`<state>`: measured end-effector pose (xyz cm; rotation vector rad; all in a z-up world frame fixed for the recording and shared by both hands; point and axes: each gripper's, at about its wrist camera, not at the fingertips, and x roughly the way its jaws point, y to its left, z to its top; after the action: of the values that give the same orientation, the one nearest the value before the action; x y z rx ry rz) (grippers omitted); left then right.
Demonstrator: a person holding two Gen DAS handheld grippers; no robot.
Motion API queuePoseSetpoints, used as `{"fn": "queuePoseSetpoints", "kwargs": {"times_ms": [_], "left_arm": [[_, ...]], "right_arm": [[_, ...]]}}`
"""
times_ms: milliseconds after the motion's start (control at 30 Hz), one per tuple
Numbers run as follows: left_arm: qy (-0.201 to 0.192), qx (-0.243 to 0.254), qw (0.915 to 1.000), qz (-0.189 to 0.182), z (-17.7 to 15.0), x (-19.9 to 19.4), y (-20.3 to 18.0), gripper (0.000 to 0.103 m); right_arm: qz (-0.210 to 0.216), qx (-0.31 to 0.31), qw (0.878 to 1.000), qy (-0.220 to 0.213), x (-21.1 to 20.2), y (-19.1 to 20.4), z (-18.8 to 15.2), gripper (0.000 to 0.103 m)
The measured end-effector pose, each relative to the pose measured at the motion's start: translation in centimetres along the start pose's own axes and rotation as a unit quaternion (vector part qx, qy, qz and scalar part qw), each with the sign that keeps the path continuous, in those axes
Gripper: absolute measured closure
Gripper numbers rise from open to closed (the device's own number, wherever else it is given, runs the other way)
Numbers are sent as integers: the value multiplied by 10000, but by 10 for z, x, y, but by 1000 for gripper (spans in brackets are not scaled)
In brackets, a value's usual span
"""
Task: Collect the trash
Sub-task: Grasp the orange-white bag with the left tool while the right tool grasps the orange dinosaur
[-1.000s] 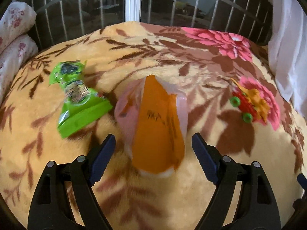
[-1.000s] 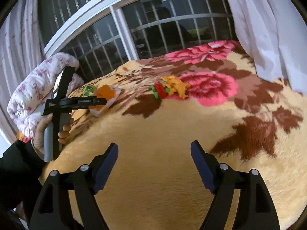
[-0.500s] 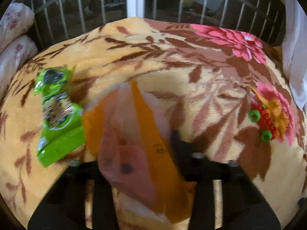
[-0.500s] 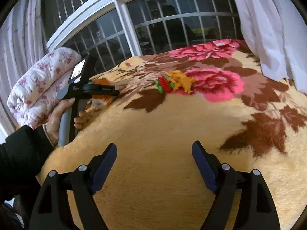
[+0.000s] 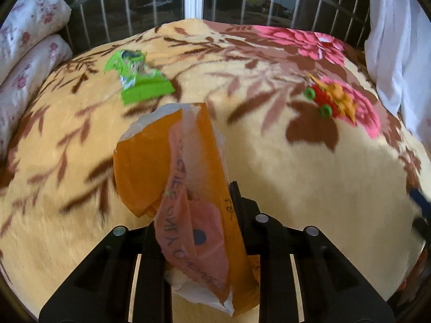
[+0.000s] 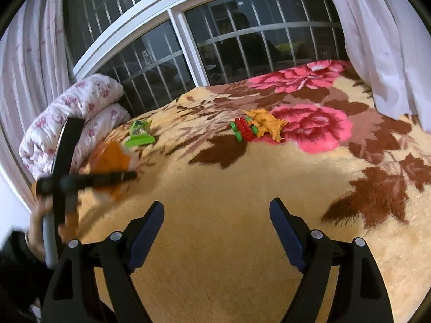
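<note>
A wide stretch of bare blanket [image 6: 215,215] lies under the right gripper [image 6: 216,231], its jaws spread apart and holding nothing. Barred window [image 6: 242,40], curtain [image 6: 377,40] and rolled quilt [image 6: 67,123] hem the bed's far edges. The left gripper [image 5: 200,210] is clamped on an orange bag [image 5: 188,177], lifted clear of the blanket. A green wrapper [image 5: 140,83] lies beyond it; toys [image 5: 328,99] sit well apart to the right.

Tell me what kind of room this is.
Most likely a bedroom: a bed covered with a plush floral blanket, a rolled flowered quilt at its far end, and a barred window with white curtains behind it.
</note>
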<state>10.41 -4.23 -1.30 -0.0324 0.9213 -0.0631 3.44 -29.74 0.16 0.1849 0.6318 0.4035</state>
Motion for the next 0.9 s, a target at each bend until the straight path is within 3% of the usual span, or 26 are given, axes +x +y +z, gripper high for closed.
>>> {"fn": "queuePoseSetpoints", "kwargs": {"times_ms": [133,333,567,667,767,900], "left_arm": [[-213,79,9997,0,-9,1,-2,82],[-240,45,9997,-54,-10,4,-1,82],[-267,157,9995,-32,-12,6,-5,82],[-256,157,9995,-78,-12,7,-5,82],[-222,129,9996,-135,-11,8,-4,82],[-210,109,9996,-184,-12,9,-3,83]], "right_arm": [[-260,-494,9981,251,15,-5,37,24],[-559,-601,9924,913,80,-42,104,48],[-506,-930,9843,1416,149,-51,132,49],[-717,-1162,9754,1733,177,-54,135,50],[-534,-765,9800,1757,189,-69,138,59],[-235,-100,9870,1584,195,-90,136,60]]}}
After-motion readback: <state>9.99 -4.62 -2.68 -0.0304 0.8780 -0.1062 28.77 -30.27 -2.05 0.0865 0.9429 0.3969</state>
